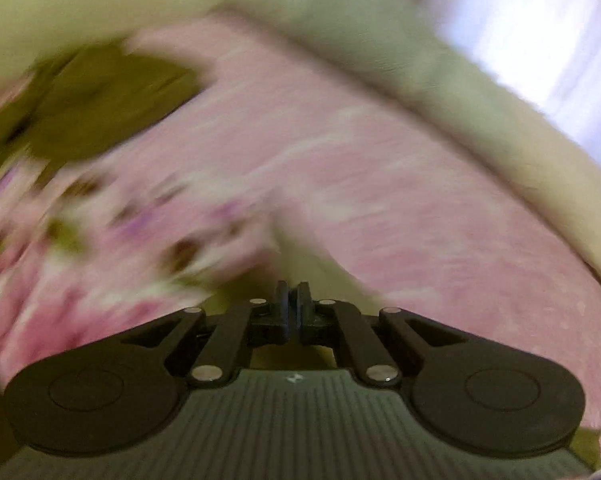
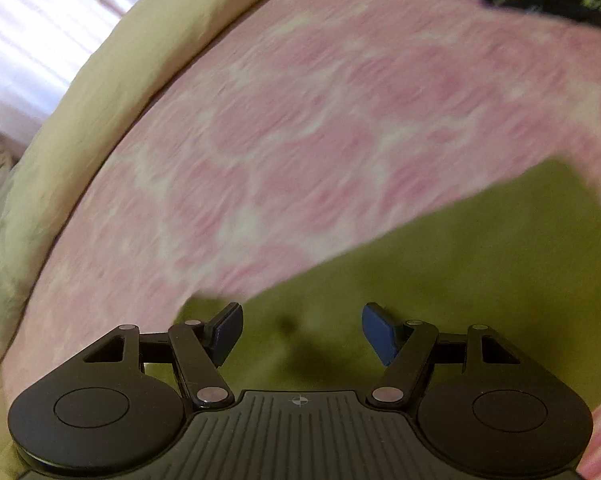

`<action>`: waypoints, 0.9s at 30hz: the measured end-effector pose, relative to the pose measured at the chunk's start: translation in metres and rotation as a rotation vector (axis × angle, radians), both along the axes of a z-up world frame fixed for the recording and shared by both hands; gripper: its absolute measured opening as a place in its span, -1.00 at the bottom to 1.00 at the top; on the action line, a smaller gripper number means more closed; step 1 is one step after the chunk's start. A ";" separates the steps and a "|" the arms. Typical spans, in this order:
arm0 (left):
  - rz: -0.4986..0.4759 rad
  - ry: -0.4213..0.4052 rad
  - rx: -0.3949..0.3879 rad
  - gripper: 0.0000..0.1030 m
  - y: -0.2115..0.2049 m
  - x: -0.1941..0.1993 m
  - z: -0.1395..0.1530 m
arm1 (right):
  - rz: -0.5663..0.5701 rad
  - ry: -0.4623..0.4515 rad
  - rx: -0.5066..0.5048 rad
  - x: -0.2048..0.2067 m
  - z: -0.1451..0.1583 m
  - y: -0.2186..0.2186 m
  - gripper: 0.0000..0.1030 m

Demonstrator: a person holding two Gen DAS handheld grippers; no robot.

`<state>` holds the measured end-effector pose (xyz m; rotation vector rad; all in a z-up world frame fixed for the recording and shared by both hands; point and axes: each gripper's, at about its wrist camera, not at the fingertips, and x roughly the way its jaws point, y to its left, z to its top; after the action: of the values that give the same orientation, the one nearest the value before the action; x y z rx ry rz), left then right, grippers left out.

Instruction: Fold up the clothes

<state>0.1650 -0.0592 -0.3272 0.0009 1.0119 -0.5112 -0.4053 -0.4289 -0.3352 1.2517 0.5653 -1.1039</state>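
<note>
In the left wrist view, the left gripper [image 1: 293, 298] had its two fingers pressed fully together. A pale yellowish fold of cloth [image 1: 324, 272] rose just in front of the tips, but the picture was too blurred to tell if the fingers were grasping it. The pink and white garment [image 1: 380, 184] lay spread over the bed, reaching close to its far edge, where a cream sheet [image 1: 440, 92] ran as a border. Toward the left side of the bed the cloth was bunched and smeared by motion, and an olive-green patch [image 1: 100, 108] showed there.

In the right wrist view, the right gripper [image 2: 302, 334] was released, its blue pads [image 2: 378, 334] standing wide apart with nothing between them. Under it lay an olive-green fabric [image 2: 440, 280]. The pink and white garment [image 2: 300, 120] covered the bed beyond, its lower edge passing just above the left finger. The cream sheet [image 2: 100, 92] bordered the bed's left edge.
</note>
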 end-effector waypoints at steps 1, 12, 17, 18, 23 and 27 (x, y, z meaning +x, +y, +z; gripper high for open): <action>0.027 0.028 0.000 -0.99 0.011 0.004 -0.006 | 0.019 -0.023 0.013 0.012 -0.003 0.007 0.35; 0.121 0.267 -0.194 -0.73 0.049 0.016 -0.032 | -0.087 -0.442 0.297 0.065 -0.028 0.119 0.34; 0.093 0.327 -0.223 -0.72 0.048 0.019 -0.038 | -0.279 -0.602 0.450 0.062 -0.054 0.157 -0.03; 0.090 0.340 -0.227 -0.72 0.049 0.019 -0.040 | -0.288 -0.607 0.464 0.062 -0.057 0.161 -0.04; 0.090 0.378 -0.241 -0.70 0.050 0.020 -0.047 | -0.363 -0.611 0.487 0.062 -0.071 0.174 -0.04; 0.119 0.405 -0.275 -0.70 0.051 0.025 -0.053 | -0.389 -0.562 0.463 0.061 -0.078 0.174 -0.20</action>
<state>0.1902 -0.0080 -0.3806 -0.4203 1.3193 -0.5500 -0.3447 -0.2550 -0.4136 2.0497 0.1448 -0.8898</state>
